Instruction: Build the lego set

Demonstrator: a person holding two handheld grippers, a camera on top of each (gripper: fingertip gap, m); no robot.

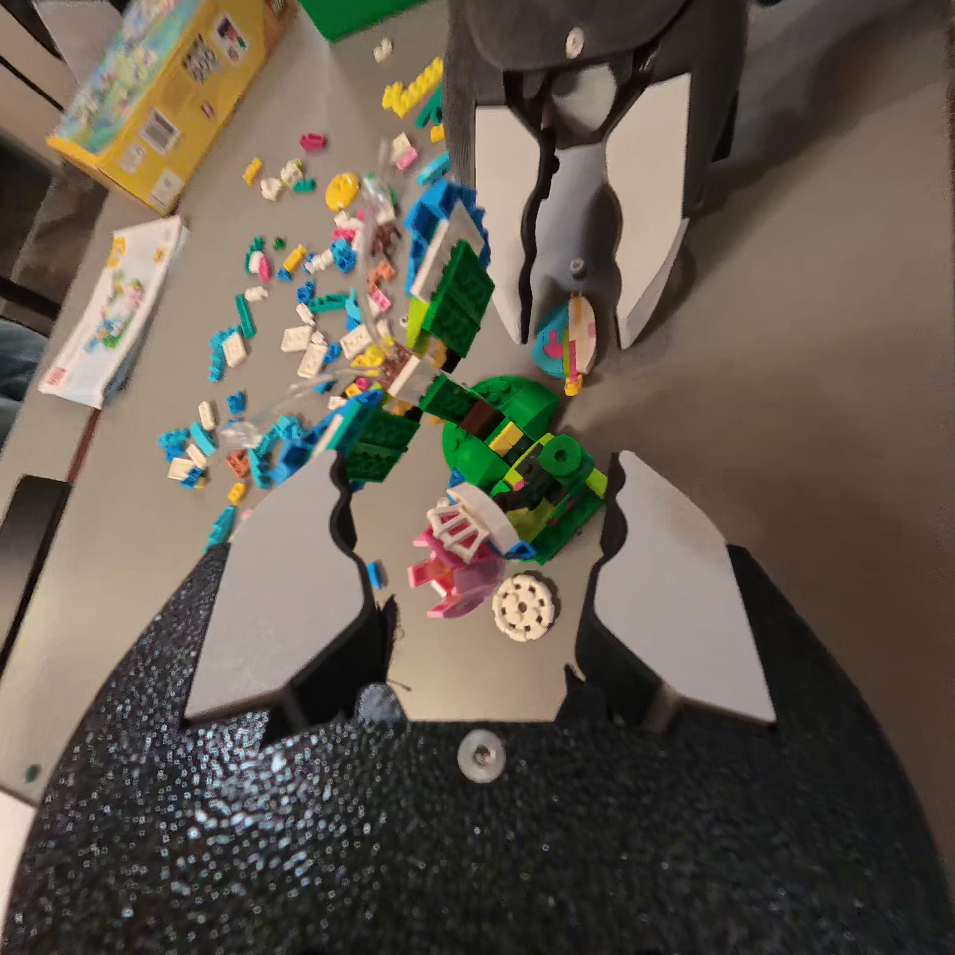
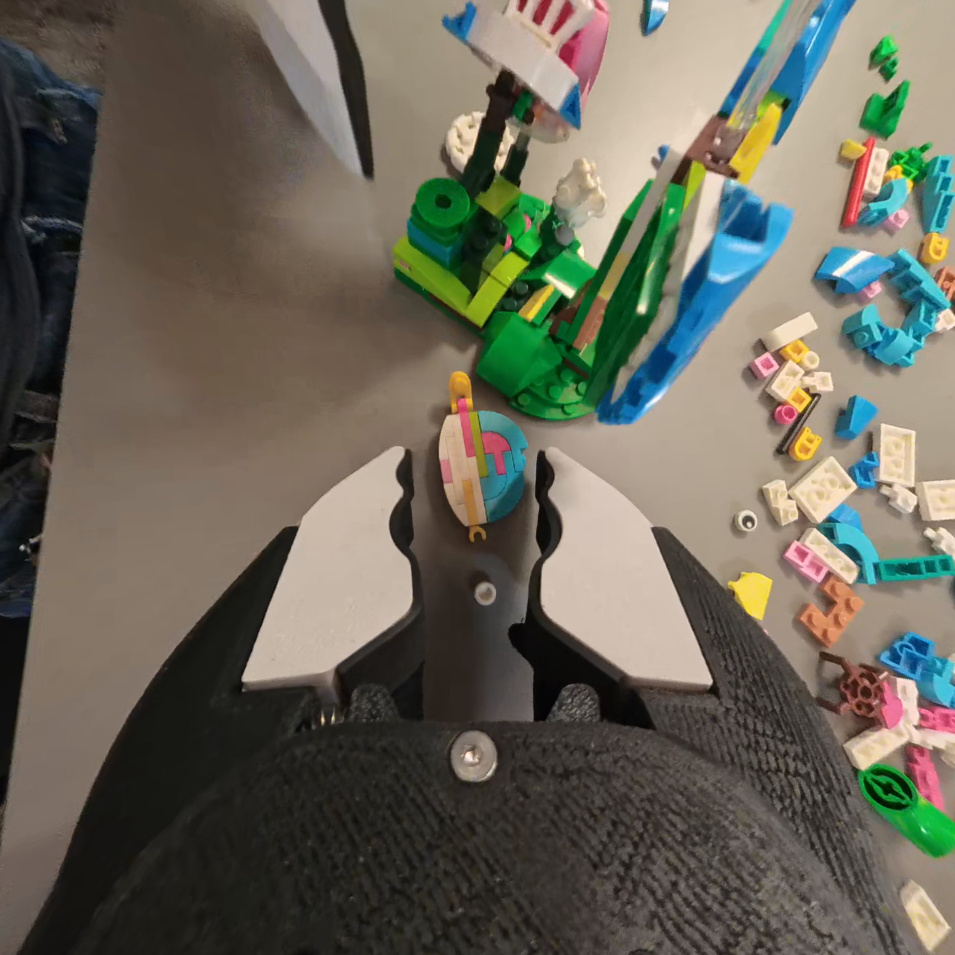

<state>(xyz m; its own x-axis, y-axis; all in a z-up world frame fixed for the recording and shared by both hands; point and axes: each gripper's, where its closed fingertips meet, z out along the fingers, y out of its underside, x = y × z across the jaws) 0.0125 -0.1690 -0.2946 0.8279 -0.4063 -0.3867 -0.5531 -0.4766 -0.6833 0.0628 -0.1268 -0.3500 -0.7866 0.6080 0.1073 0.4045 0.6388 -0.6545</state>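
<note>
A green Lego build [image 1: 522, 455] stands on the grey table [image 1: 775, 465], with a pink and white canopy piece [image 1: 465, 548] on its near side and a blue and green wall panel [image 1: 449, 289] behind it. My left gripper [image 1: 478, 465] is open, its jaws standing either side of the build and canopy. A small egg-shaped piece in white, pink and teal [image 2: 483, 465] lies on the table in front of the build [image 2: 491, 258]. My right gripper [image 2: 474, 460] is open, its fingertips on either side of the egg; it also shows in the left wrist view [image 1: 573, 338].
Many loose bricks [image 1: 310, 310] lie spread to the left of the build, and they show on the right in the right wrist view [image 2: 852, 465]. A yellow box [image 1: 165, 98] and an instruction booklet [image 1: 113, 310] lie beyond. A white round piece [image 1: 524, 607] lies by the canopy. Some 10 cm of space lies between my two pairs of fingers.
</note>
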